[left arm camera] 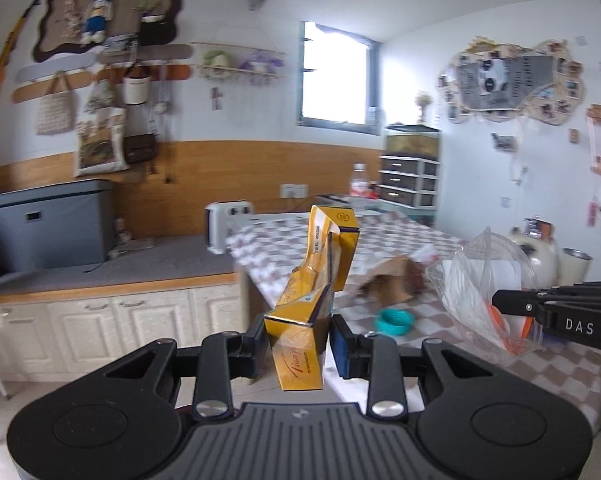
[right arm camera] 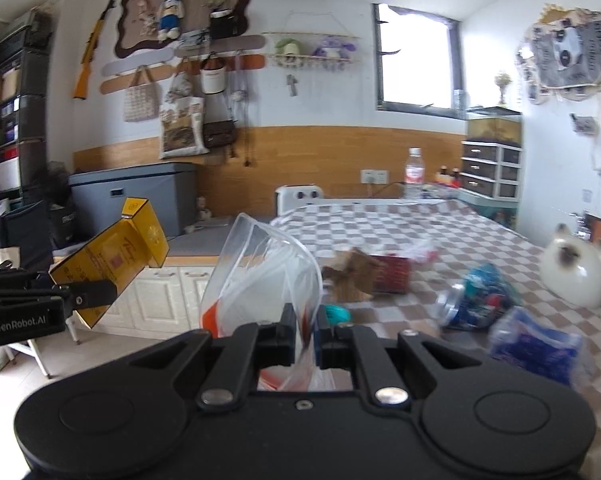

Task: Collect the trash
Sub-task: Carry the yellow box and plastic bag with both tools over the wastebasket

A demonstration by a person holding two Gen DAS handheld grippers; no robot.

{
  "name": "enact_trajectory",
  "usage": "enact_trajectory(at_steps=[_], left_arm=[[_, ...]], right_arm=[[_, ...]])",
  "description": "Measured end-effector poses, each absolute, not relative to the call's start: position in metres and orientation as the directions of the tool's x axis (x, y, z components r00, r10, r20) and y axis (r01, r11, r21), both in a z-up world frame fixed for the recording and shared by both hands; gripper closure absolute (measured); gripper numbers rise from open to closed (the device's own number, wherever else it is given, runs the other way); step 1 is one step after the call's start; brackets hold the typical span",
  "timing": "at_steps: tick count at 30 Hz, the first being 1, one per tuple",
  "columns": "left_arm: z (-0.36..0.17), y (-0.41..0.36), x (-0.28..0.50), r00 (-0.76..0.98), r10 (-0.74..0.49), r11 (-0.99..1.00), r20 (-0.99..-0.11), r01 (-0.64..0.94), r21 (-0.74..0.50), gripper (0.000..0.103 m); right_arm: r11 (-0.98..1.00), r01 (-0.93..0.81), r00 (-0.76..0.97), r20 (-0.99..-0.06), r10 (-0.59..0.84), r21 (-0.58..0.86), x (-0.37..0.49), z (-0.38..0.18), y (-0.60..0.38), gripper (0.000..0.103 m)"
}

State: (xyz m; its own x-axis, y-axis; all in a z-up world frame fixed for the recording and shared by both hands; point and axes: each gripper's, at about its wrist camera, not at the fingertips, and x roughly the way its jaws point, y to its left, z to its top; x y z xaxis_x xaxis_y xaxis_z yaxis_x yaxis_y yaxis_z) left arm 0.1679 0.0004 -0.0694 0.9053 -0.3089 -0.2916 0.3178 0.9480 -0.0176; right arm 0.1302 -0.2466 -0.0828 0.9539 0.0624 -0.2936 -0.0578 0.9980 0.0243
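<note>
While its jaws clamp the lower end of a crumpled yellow carton (left arm camera: 300, 328), the left gripper (left arm camera: 298, 344) holds it tilted up off the checkered table (left arm camera: 400, 232). Beside it, the right gripper (right arm camera: 303, 334) is pinched closed on a clear plastic bag (right arm camera: 260, 264). Farther out on the cloth lie a torn brown paper bag (right arm camera: 350, 276), a teal lid (left arm camera: 392, 321) and blue wrappers (right arm camera: 480, 300).

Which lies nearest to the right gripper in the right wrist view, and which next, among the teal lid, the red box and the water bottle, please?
From the right gripper:
1. Teal lid, just beyond the fingertips.
2. Red box, mid-table.
3. Water bottle, at the table's far end.
</note>
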Motion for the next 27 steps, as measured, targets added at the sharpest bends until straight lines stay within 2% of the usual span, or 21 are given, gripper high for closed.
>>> enact_trajectory(at_steps=[12,19,22,27], left_arm=[[-0.097,0.082,0.196,0.923,-0.135,0.991,-0.361,0.123,-0.057,0.069],[-0.120,0.109,0.231,0.887,-0.104,0.993,-0.449,0.071,-0.089,0.069],[-0.130,0.115,0.248,0.866,-0.090,0.995,-0.492,0.053,-0.089,0.069],[-0.139,0.124,0.282,0.823,-0.106,0.991,-0.559,0.041,-0.128,0.069]], right_arm=[[0.976,-0.201,0.898,-0.384,0.216,0.080,0.193,-0.117,-0.165,0.094],[0.960,-0.246,0.808,-0.519,0.280,0.135,0.240,-0.145,-0.126,0.094],[0.948,-0.276,0.741,-0.593,0.314,0.158,0.265,-0.141,-0.114,0.094],[0.941,-0.305,0.690,-0.647,0.324,0.146,0.302,-0.124,-0.094,0.094]])
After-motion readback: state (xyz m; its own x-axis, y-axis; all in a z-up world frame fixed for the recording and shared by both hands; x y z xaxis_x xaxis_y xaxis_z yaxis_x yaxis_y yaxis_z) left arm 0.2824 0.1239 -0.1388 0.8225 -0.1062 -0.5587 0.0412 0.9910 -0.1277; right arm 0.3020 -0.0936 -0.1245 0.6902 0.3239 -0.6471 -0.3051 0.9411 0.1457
